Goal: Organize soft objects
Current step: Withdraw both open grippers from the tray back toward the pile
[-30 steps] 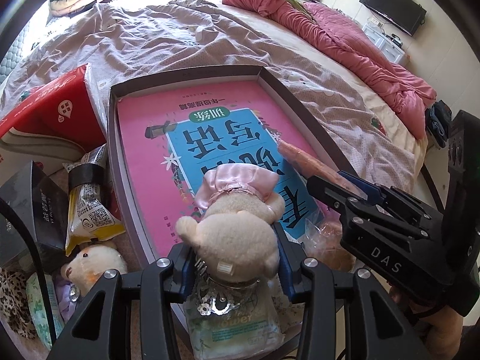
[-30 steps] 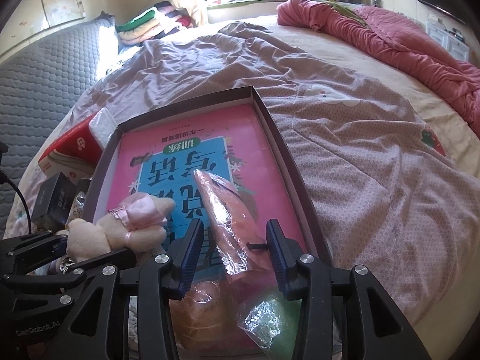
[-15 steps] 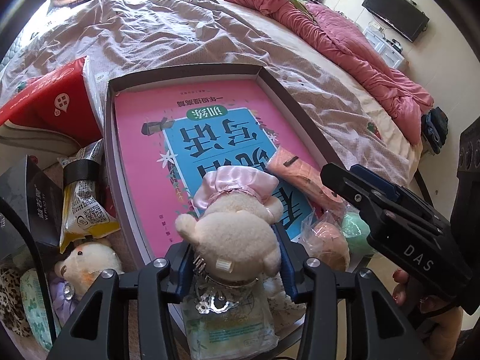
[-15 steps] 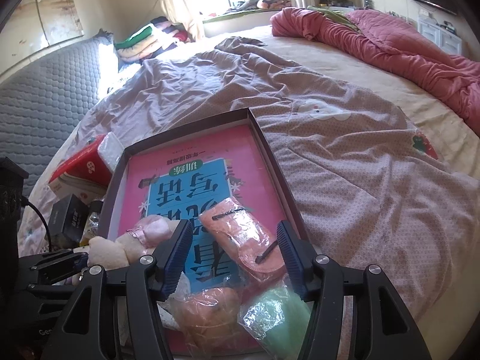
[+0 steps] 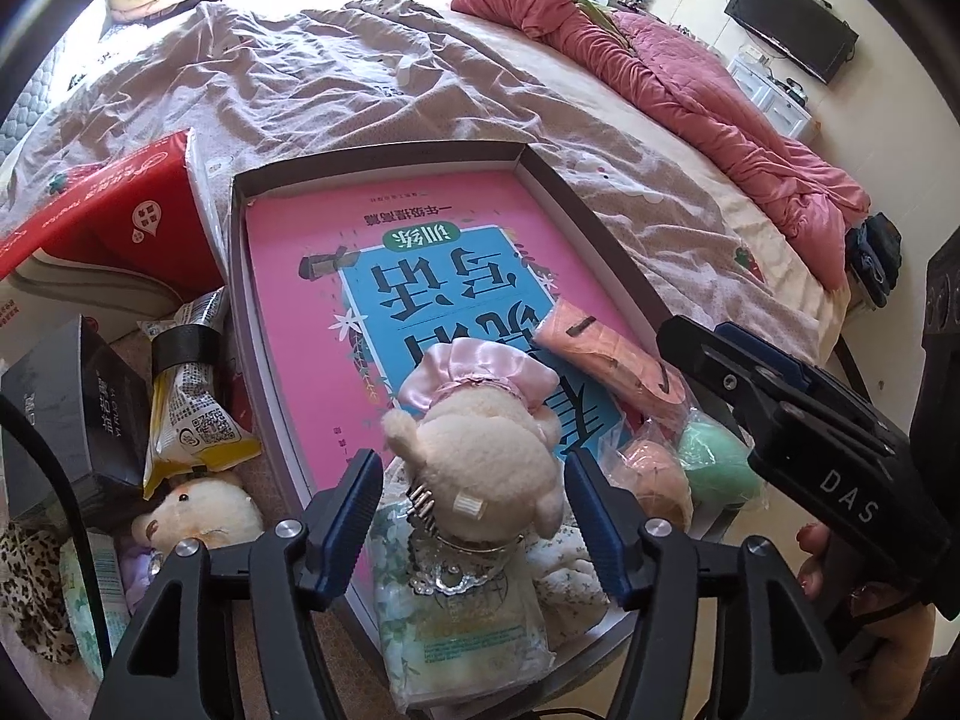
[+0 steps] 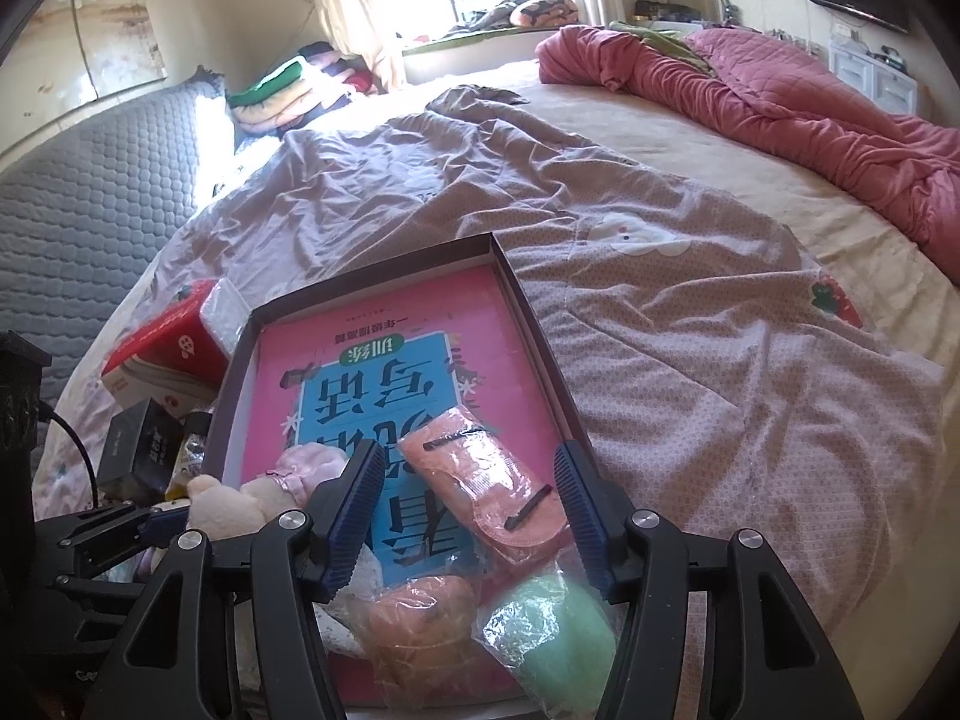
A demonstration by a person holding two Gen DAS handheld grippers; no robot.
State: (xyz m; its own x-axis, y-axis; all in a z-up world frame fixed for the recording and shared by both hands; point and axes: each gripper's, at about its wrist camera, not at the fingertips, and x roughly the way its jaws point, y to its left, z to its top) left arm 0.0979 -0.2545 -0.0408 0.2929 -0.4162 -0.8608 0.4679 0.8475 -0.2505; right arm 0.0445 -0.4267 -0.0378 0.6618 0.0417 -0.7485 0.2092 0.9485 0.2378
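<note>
A shallow dark box (image 5: 576, 198) on the bed holds a pink and blue book (image 5: 336, 276). A cream plush bear in a pink dress (image 5: 480, 438) lies at the box's near end between the open fingers of my left gripper (image 5: 474, 504), not held. A peach pouch (image 6: 486, 486) lies on the book between the open fingers of my right gripper (image 6: 468, 498), not held. An orange sponge (image 6: 420, 612) and a green sponge (image 6: 552, 624), both bagged, lie in the near corner. A wipes pack (image 5: 456, 618) sits under the bear.
Left of the box lie a red tissue pack (image 5: 114, 222), a dark carton (image 5: 72, 402), a yellow snack bag (image 5: 192, 420), a second small plush (image 5: 198, 510) and a leopard cloth (image 5: 30, 594). A pink quilt (image 6: 780, 90) is heaped at the far right of the bed.
My left gripper has opened and let go of the plush bear. My right gripper has opened, let go of the peach pouch and drawn back and up.
</note>
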